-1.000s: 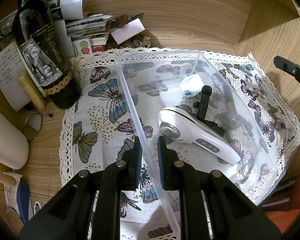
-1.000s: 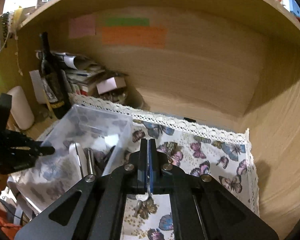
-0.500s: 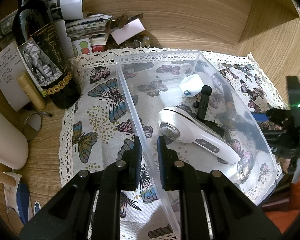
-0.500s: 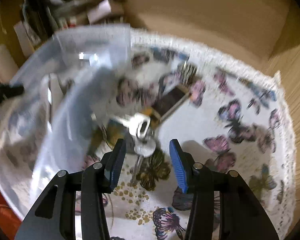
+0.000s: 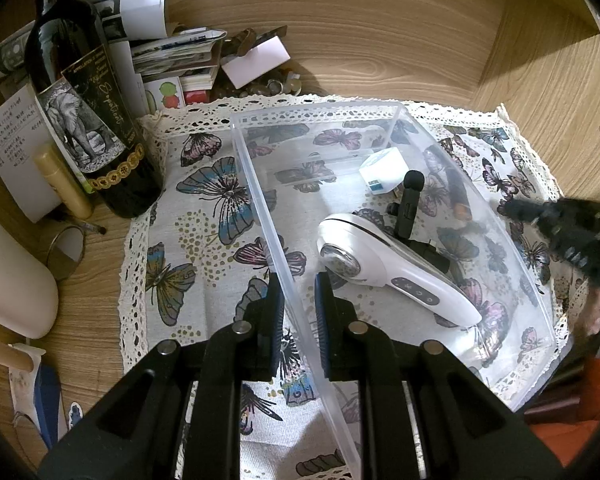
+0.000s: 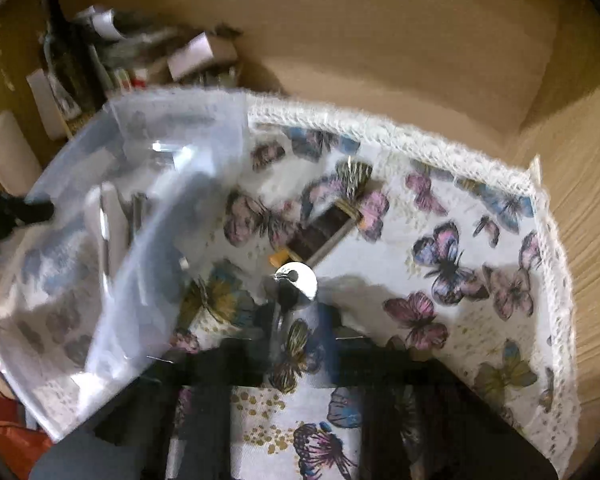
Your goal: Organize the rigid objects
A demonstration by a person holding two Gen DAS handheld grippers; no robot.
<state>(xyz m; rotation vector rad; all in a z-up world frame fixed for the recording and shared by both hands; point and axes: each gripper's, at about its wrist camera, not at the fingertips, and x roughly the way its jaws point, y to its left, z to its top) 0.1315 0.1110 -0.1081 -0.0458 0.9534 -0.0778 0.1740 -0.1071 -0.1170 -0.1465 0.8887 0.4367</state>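
Note:
My left gripper [image 5: 298,300] is shut on the near wall of a clear plastic bin [image 5: 260,184], one finger on each side. The bin holds a white lint shaver [image 5: 384,264], a small black microphone [image 5: 408,204] and a white cube [image 5: 384,170]. My right gripper [image 6: 296,344] is blurred by motion; its blue pads [image 6: 326,344] stand apart above the butterfly cloth [image 6: 440,248]. A shiny metal key-like piece [image 6: 296,280] lies just ahead of them, with a brown-and-orange object [image 6: 320,236] beyond. The bin [image 6: 112,240] is at the left.
A dark wine bottle [image 5: 88,104], stacked papers and boxes [image 5: 180,60], a cream tube [image 5: 64,186] and a white cylinder [image 5: 12,280] crowd the left. Wooden walls [image 5: 380,40] close the back and right. The right gripper shows at the left wrist view's right edge [image 5: 572,236].
The right gripper opened, tipped down over the cloth right of the bin and closed in on the metal piece. The left gripper and the bin stayed still.

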